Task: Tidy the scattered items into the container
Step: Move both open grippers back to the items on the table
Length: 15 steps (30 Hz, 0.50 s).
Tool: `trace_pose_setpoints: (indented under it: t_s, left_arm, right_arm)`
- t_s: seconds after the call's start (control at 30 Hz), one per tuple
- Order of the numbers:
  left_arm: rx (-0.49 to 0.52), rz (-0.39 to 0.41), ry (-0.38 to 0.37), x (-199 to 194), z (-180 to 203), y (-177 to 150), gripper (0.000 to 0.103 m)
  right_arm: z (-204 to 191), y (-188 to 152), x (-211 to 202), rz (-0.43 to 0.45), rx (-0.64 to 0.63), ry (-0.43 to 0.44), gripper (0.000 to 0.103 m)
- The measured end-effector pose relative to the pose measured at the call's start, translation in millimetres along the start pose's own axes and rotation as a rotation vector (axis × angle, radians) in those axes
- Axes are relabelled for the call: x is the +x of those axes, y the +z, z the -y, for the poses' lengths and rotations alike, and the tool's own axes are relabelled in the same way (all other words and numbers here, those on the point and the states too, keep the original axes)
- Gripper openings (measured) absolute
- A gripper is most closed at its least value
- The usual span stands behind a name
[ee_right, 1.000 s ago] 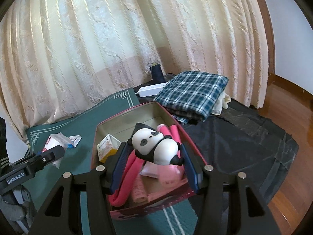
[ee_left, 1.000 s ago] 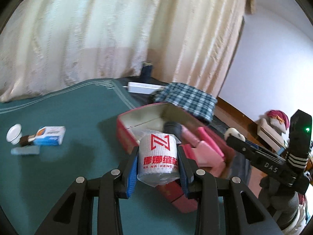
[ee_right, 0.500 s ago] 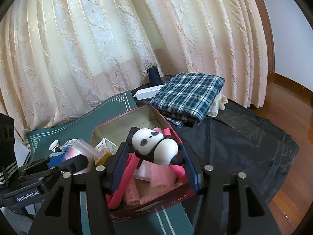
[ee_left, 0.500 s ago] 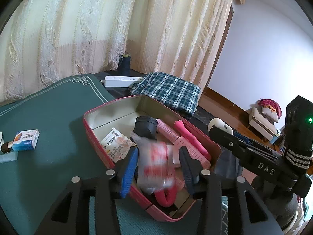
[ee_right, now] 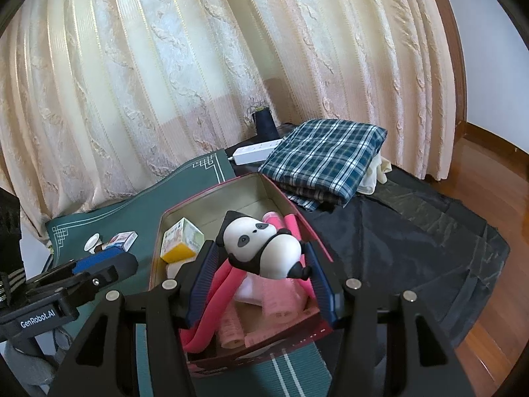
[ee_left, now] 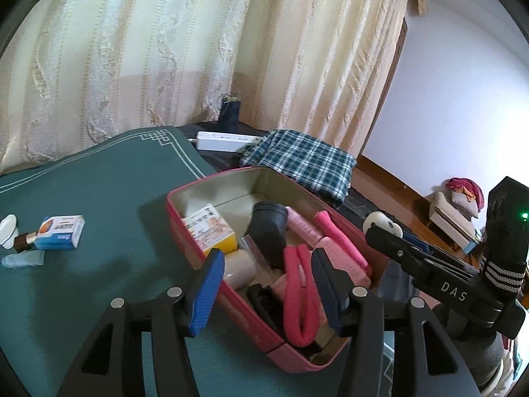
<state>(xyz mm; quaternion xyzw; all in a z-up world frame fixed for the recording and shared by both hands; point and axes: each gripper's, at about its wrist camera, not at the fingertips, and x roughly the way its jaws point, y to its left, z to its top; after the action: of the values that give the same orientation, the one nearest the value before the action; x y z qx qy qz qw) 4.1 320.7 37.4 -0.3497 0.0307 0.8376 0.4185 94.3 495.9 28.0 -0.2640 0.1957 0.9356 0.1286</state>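
The red tin (ee_left: 183, 231) sits on the green mat and holds a yellow-and-white box (ee_left: 211, 228), a dark cylinder (ee_left: 267, 228), pink items and the wrapped roll (ee_left: 238, 266). My left gripper (ee_left: 264, 287) hovers over the tin's near corner. Its jaws are opening and nothing is pressed between the blue pads; the roll lies below them. My right gripper (ee_right: 261, 279) is shut on a black-and-white panda toy (ee_right: 264, 248) above the tin (ee_right: 264, 347). On the mat to the left lie a blue-and-white box (ee_left: 59, 231), a white cap (ee_left: 8, 226) and a small bottle (ee_left: 23, 239).
Folded plaid cloth (ee_right: 324, 162), a white power strip (ee_left: 224, 140) and a dark thread spool (ee_left: 229, 112) lie behind the tin near the curtain. A black sheet (ee_right: 413, 231) covers the right side, and wooden floor (ee_right: 489, 165) lies beyond it.
The wrapped roll left my left gripper and now lies in the tin; the left jaws have widened. The right gripper still holds the panda in the same place.
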Motion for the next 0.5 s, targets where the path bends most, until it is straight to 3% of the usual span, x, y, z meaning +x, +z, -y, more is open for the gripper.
trace_pose_setpoints:
  t_s: [0.2, 0.5]
  left_arm:
    - [-0.037, 0.021, 0.027, -9.2, -21.1, -0.6, 0.056]
    - [-0.120, 0.045, 0.095, -29.8, -72.2, -10.1, 0.056]
  right_arm:
    - [-11.2, 4.7, -4.1, 0.025, -0.017, -0.006, 0.060]
    - [-55.8, 1.3, 1.5, 0.013, -0.073, 0.051, 0.063]
